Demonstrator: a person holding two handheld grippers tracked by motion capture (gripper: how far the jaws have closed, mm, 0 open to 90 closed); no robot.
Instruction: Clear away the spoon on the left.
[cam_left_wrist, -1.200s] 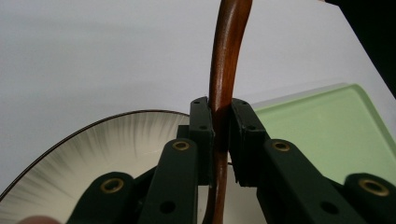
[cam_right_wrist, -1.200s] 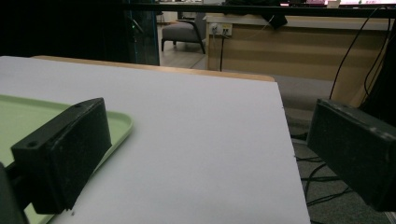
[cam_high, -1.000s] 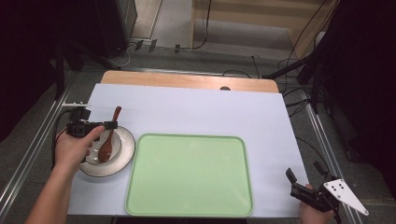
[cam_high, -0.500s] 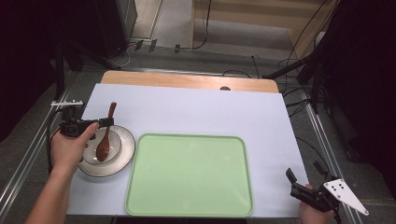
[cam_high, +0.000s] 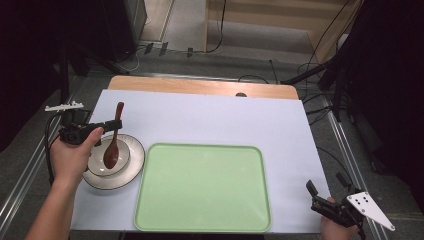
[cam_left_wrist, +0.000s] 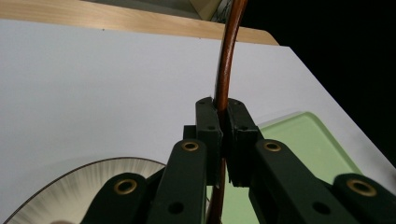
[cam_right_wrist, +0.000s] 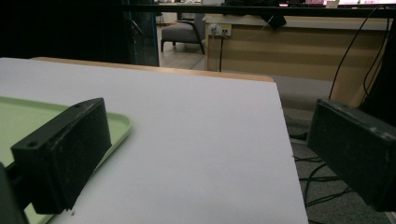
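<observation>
Already gripped: left claw (cam_left_wrist: 223, 135) clamped tight on brown spoon (cam_high: 113, 144) handle, bowl end over small dish (cam_high: 125, 159) on plate (cam_high: 134, 170). Right claw (cam_right_wrist: 205, 158) wide apart, holding nothing, near counter (cam_high: 210, 120) corner. Green tray (cam_high: 202, 187) bare; probably spoon's transfer outstanding.

Your left hand (cam_high: 70, 155) reaches in from the lower left, forearm angled up toward the table, holding the left gripper (cam_high: 107, 123) level with its jaws clamped tight on a spoon (cam_left_wrist: 226, 70) handle. Your right gripper (cam_high: 314, 195) sits low at the near right corner, jaws spread wide apart.
</observation>
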